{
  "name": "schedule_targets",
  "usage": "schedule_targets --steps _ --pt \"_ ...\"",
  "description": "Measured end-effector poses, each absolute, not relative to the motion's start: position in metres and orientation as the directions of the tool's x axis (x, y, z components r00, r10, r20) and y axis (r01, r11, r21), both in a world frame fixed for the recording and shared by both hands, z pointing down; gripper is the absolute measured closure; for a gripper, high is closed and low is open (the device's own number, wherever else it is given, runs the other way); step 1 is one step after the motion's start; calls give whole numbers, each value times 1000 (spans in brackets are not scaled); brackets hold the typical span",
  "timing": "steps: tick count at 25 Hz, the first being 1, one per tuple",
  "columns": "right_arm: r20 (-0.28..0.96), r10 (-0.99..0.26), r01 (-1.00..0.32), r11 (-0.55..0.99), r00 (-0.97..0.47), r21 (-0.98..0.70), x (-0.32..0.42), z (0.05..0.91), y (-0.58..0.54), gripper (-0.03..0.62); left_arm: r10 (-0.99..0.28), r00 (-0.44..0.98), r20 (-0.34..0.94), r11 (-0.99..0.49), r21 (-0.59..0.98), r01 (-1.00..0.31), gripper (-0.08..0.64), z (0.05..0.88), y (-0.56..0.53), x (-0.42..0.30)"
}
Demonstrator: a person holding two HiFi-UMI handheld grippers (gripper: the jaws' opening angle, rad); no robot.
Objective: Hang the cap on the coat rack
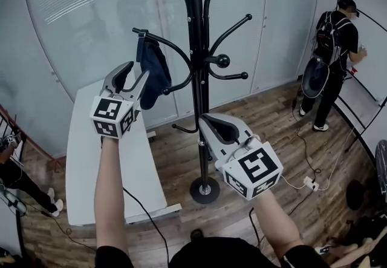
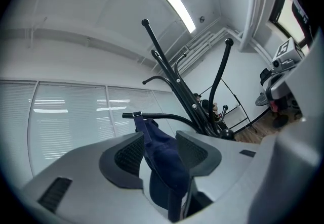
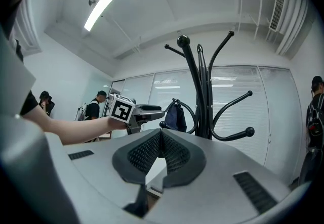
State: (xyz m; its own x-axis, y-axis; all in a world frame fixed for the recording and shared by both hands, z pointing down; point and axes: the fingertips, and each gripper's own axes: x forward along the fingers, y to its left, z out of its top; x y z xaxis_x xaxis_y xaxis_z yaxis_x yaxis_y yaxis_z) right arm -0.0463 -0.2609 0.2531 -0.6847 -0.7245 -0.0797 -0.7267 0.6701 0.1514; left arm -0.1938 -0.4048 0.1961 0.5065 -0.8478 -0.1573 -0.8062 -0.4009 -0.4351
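Observation:
The black coat rack (image 1: 198, 79) stands on the wooden floor in front of me. A dark blue cap (image 1: 154, 70) hangs by its back strap from the rack's left curved hook (image 1: 164, 42). My left gripper (image 1: 136, 71) is raised to the cap with its jaws spread open. In the left gripper view the cap (image 2: 162, 162) droops between the open jaws, under the hook arm (image 2: 162, 116). My right gripper (image 1: 208, 119) is lower, beside the pole, shut with nothing in it. The right gripper view shows its pads closed (image 3: 161, 134), and beyond them the cap (image 3: 174, 117) and left gripper (image 3: 151, 112).
A white table (image 1: 97, 164) stands left of the rack, along the glass wall. The rack's round base (image 1: 204, 190) is on the floor below my right gripper. A person with a backpack (image 1: 335, 49) stands at the far right. Cables and a power strip (image 1: 311, 183) lie on the floor.

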Motion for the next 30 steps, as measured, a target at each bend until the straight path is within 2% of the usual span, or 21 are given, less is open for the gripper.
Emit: schedule_targets --steps 17,30 --pt "-88 -656 -662 744 -750 94 18 266 -212 561 -868 482 -118 -406 -390 -827 364 237 -294 -114" --pt "-66 -676 -679 728 -734 93 74 289 -187 561 -841 525 -129 -476 -283 -832 434 288 -208 -27"
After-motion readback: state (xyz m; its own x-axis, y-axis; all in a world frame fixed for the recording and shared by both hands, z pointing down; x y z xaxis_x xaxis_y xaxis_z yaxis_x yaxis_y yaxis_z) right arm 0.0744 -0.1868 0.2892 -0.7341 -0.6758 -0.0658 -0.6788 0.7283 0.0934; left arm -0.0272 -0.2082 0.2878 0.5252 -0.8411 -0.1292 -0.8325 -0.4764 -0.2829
